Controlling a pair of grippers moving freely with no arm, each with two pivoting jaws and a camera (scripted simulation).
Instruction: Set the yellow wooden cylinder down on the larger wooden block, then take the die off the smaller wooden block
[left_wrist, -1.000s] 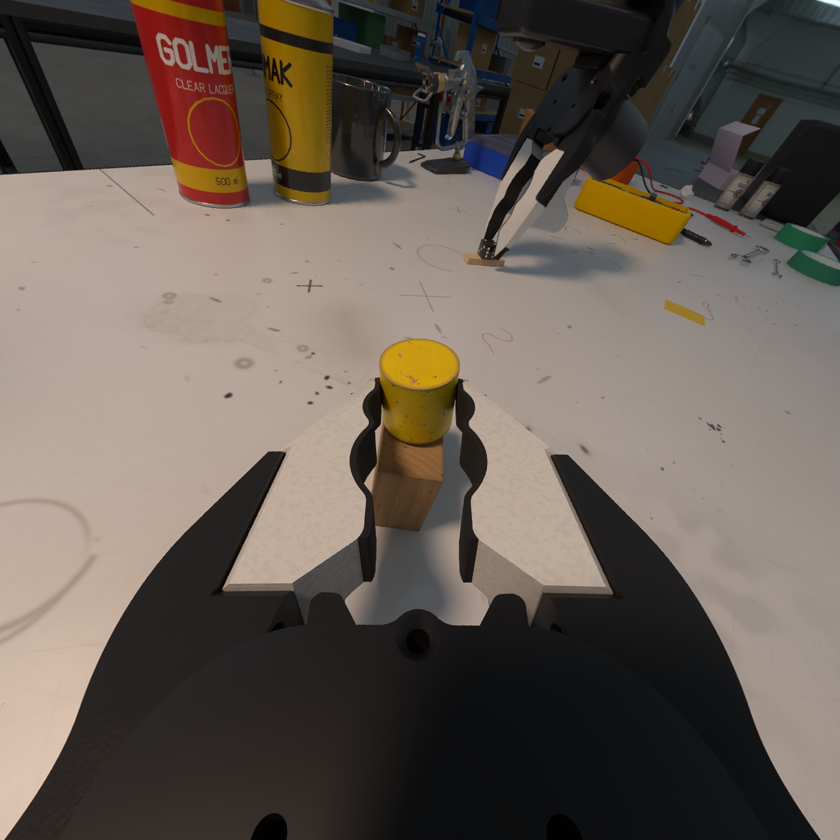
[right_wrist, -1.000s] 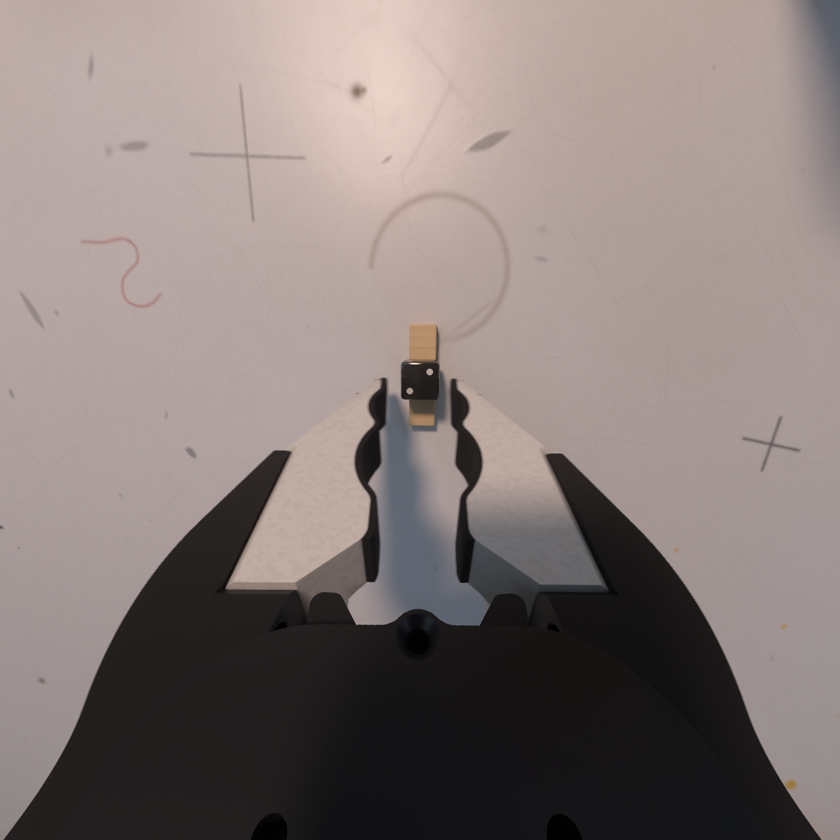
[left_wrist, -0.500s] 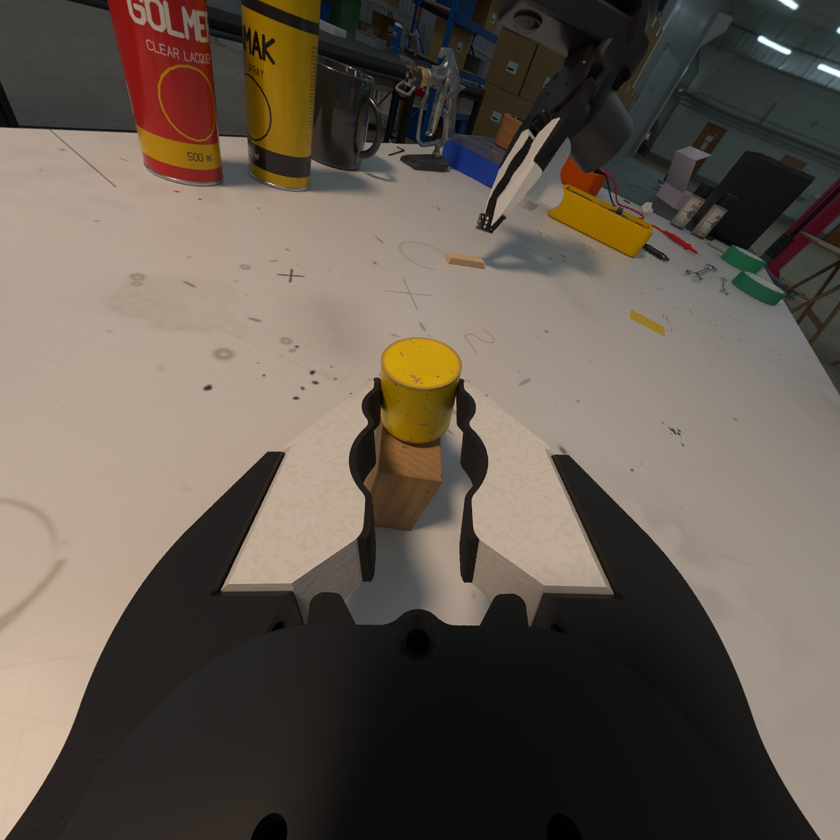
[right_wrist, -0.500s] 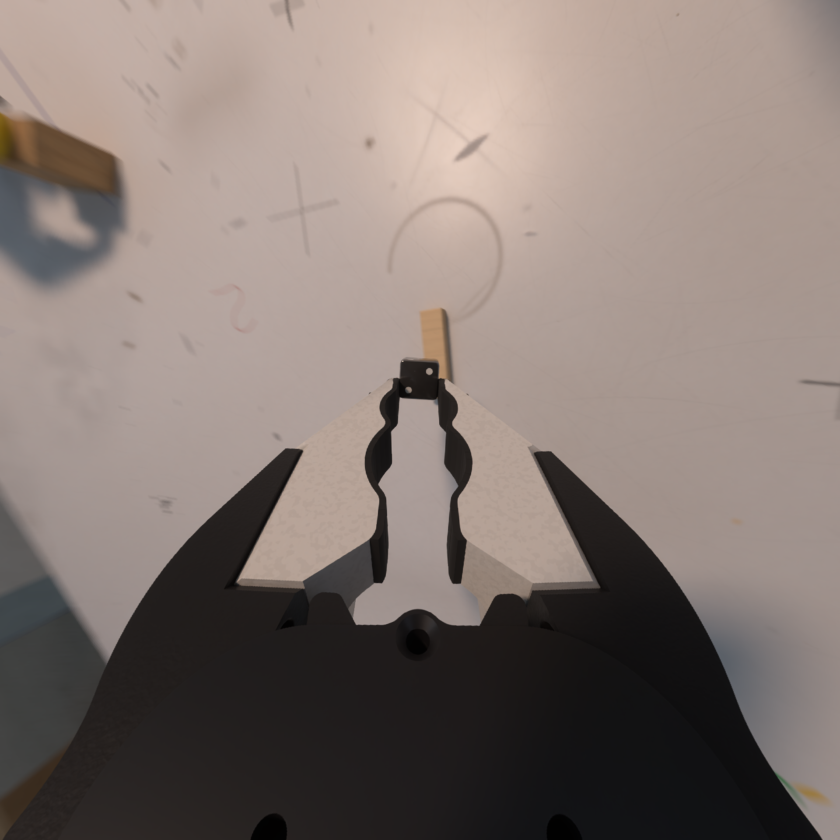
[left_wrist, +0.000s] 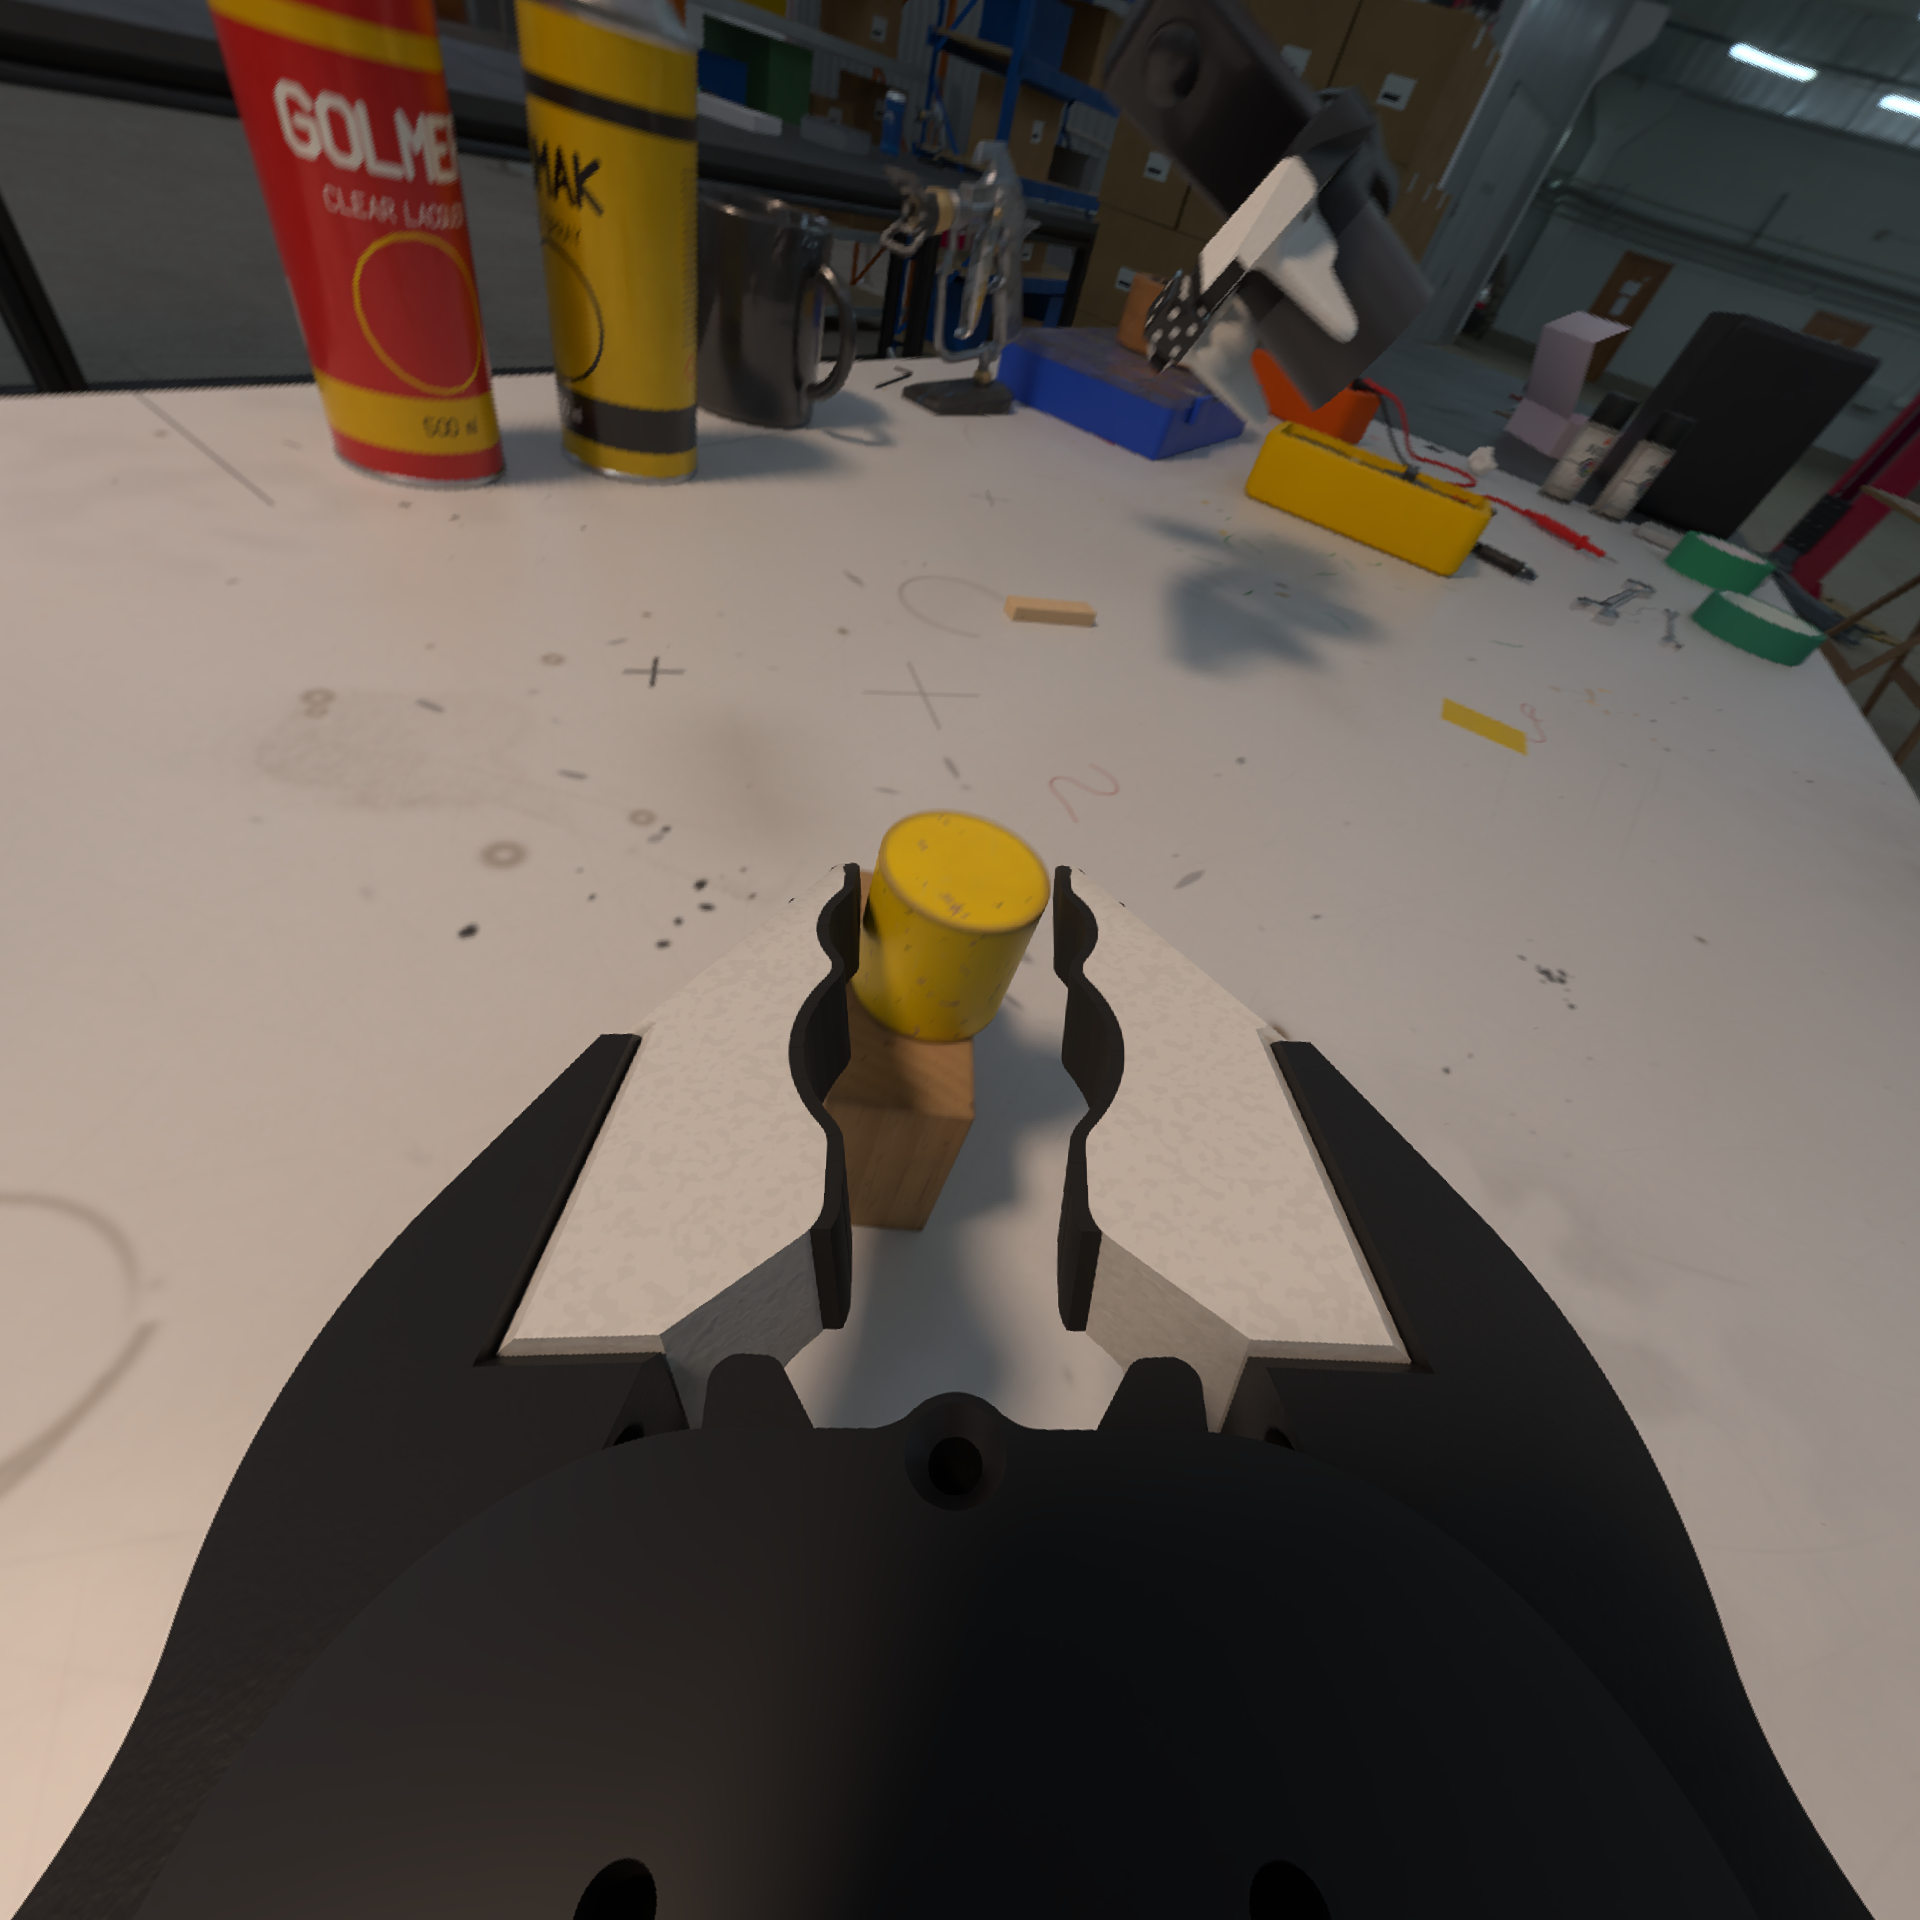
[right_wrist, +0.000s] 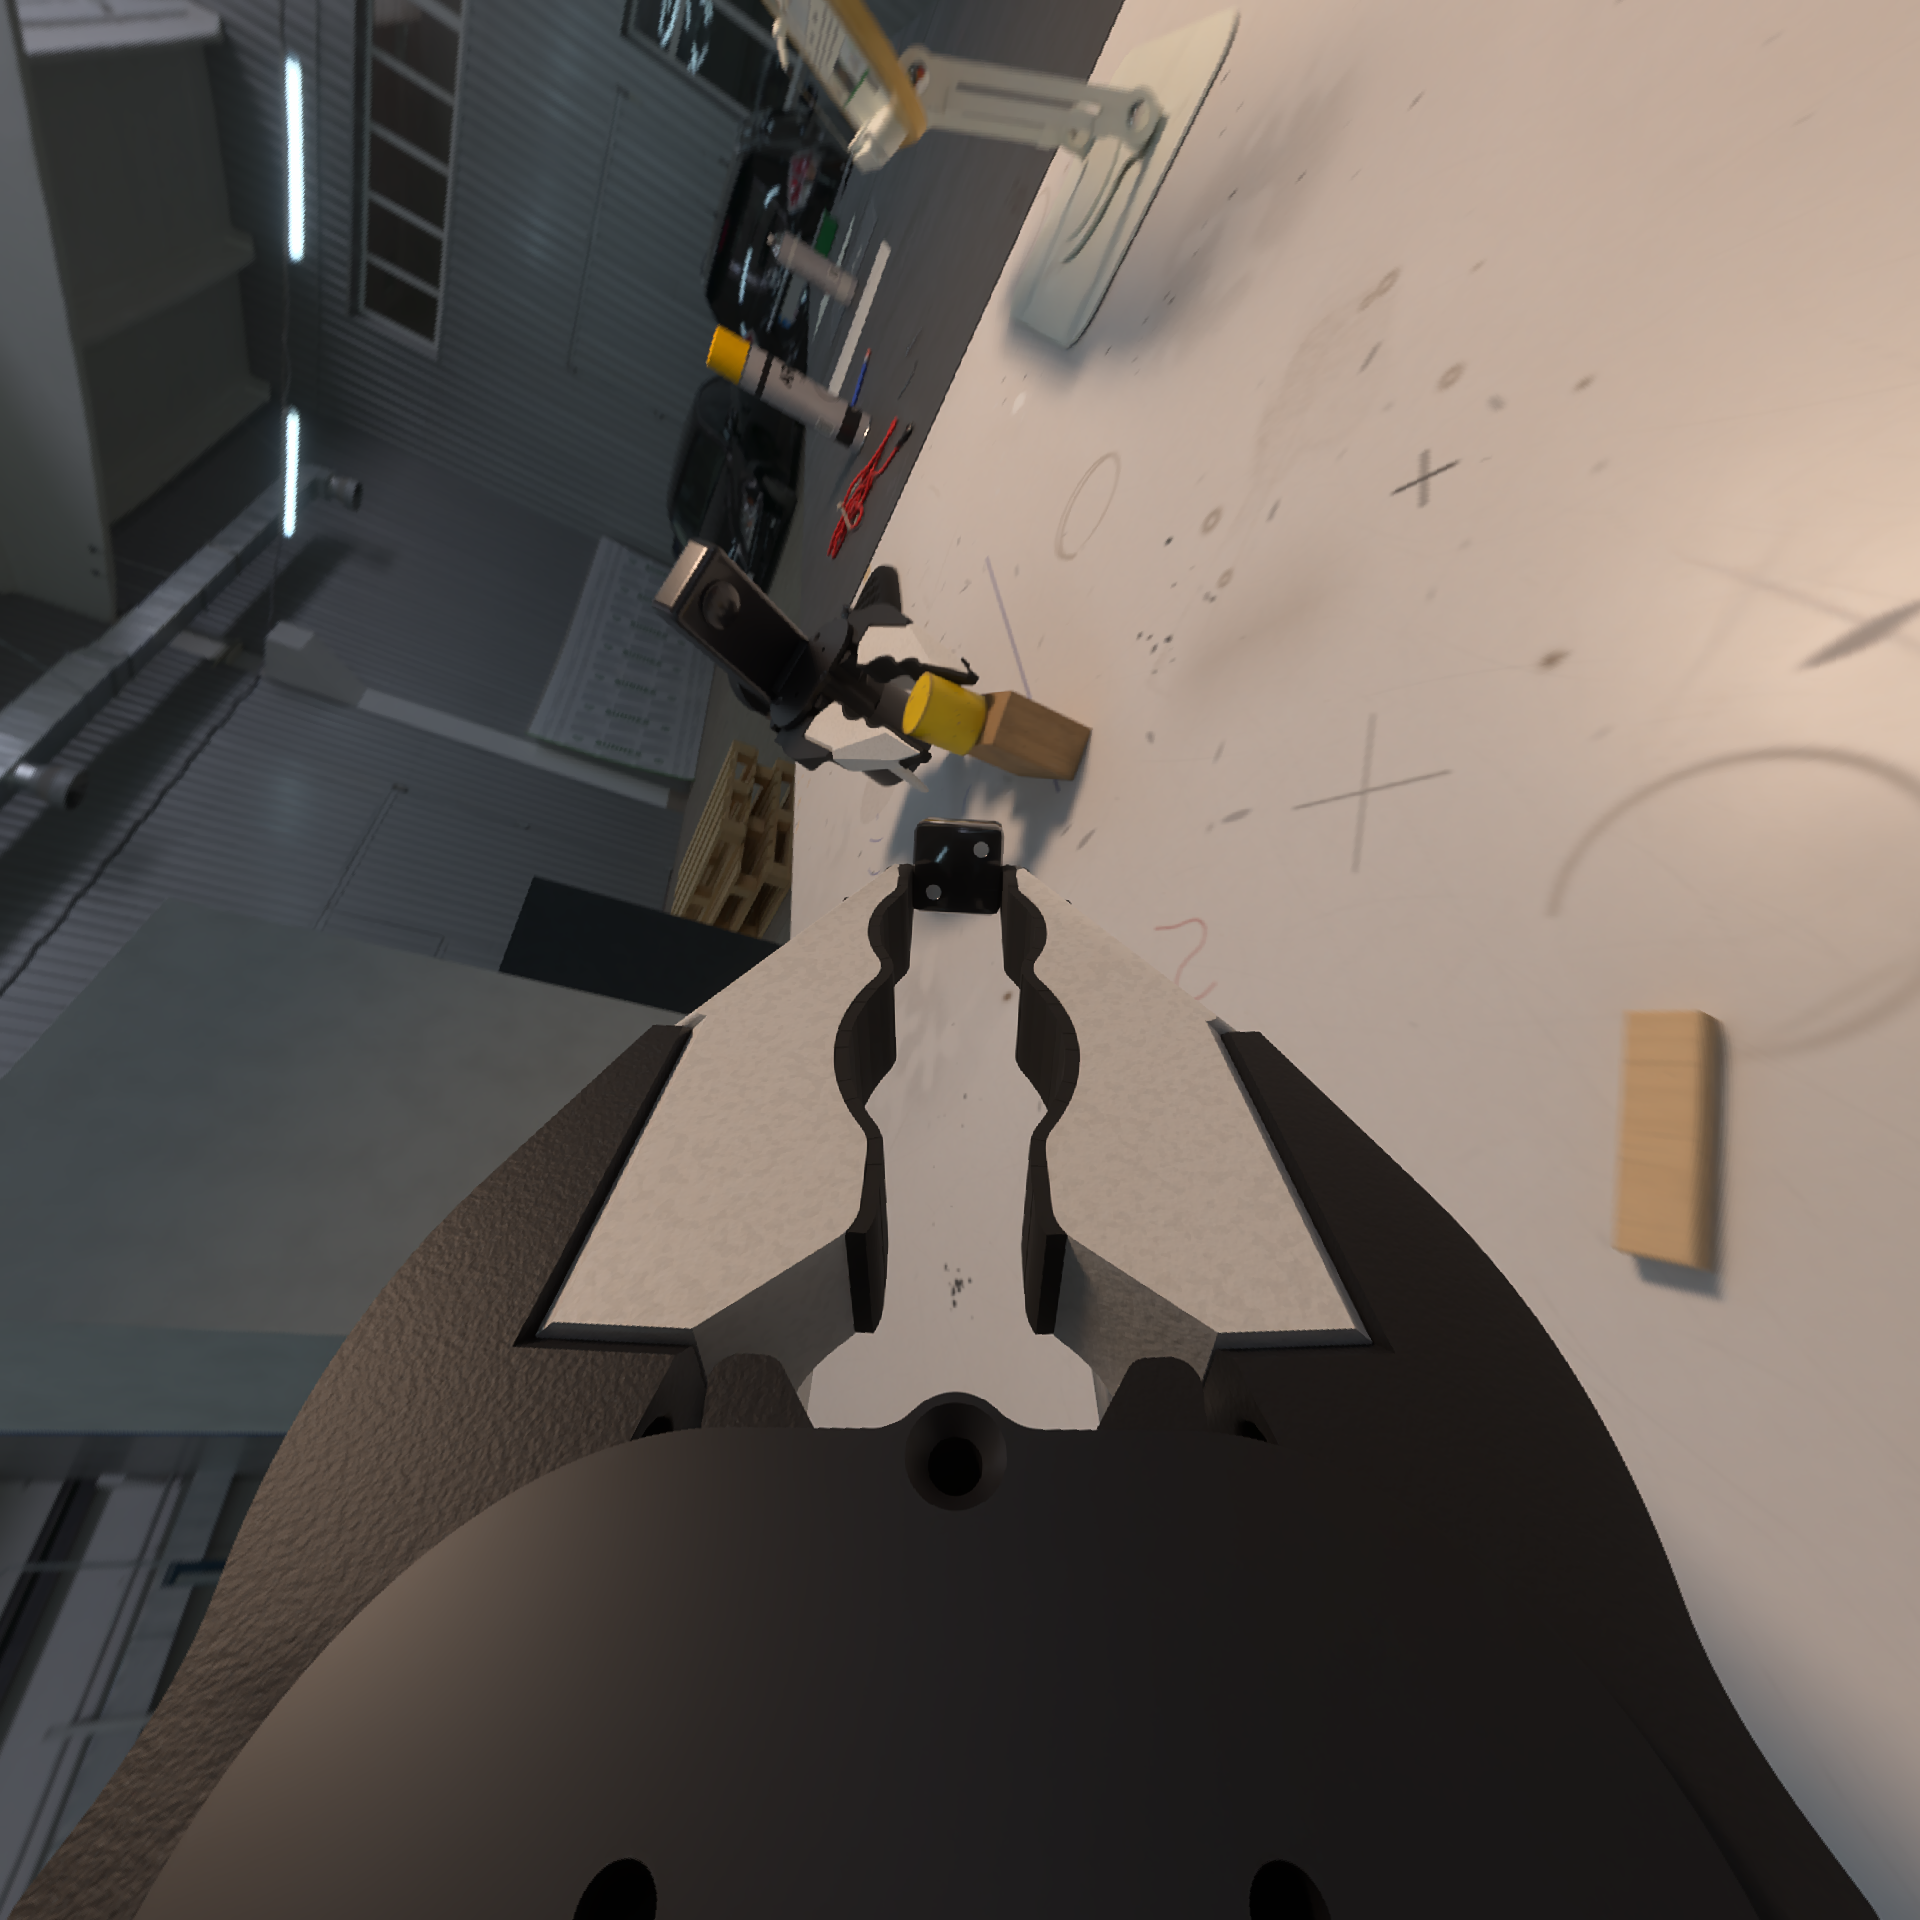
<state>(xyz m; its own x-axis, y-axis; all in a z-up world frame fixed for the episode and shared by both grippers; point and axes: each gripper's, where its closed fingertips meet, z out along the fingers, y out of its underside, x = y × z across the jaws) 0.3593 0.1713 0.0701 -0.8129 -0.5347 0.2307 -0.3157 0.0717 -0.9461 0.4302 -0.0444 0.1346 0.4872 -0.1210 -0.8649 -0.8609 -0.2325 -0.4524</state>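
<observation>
The yellow wooden cylinder (left_wrist: 951, 925) stands on the larger wooden block (left_wrist: 904, 1132) and leans a little to the right. My left gripper (left_wrist: 954, 883) is open around it; the left finger touches it and there is a gap at the right finger. My right gripper (right_wrist: 956, 883) is shut on the black die (right_wrist: 956, 868) and holds it high above the table. The smaller wooden block (right_wrist: 1668, 1138) lies bare on the table below. In the left wrist view the die (left_wrist: 1174, 317) hangs well above that block (left_wrist: 1049, 611).
A red spray can (left_wrist: 374, 239), a yellow can (left_wrist: 613, 239) and a dark mug (left_wrist: 764, 312) stand at the back left. A blue box (left_wrist: 1112, 390), a yellow box (left_wrist: 1361, 504) and green tape rolls (left_wrist: 1756, 623) lie at the back right.
My right gripper closed on the die, lifted it off the smaller block and rose while turning. My left gripper's jaws opened and the cylinder tipped slightly to the right on the block.
</observation>
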